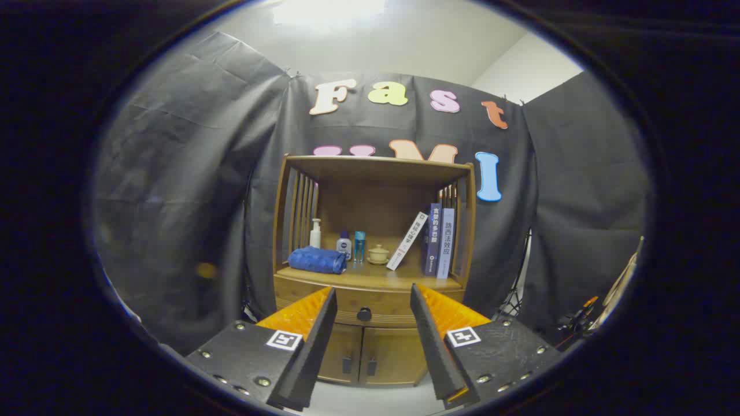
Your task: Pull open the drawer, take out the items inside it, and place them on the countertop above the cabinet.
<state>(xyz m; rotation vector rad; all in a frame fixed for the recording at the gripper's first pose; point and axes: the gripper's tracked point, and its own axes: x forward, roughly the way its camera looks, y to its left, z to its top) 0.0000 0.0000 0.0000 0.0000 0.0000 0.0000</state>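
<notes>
I see a cabinet (370, 271) of warm brown wood with a soft satin sheen, its drawer (370, 312) of the same wood carrying a dark, glossy knob (364, 314). On the countertop (376, 281) lie a rolled towel (317, 259) of matt, plush cloth, paper-covered books (437, 240), and bottles (344, 245) that look like smooth plastic, though they're too small for me to be sure. My gripper (373, 303) stands wide apart, nothing between its fingers, their inner faces ribbed and the housings a grainy matt with shiny metal screws.

We look forward along the gripper (373, 297), its fingers spread apart, squarely facing the wooden cabinet (373, 271) from some way back, level with its closed drawer (364, 309).
</notes>
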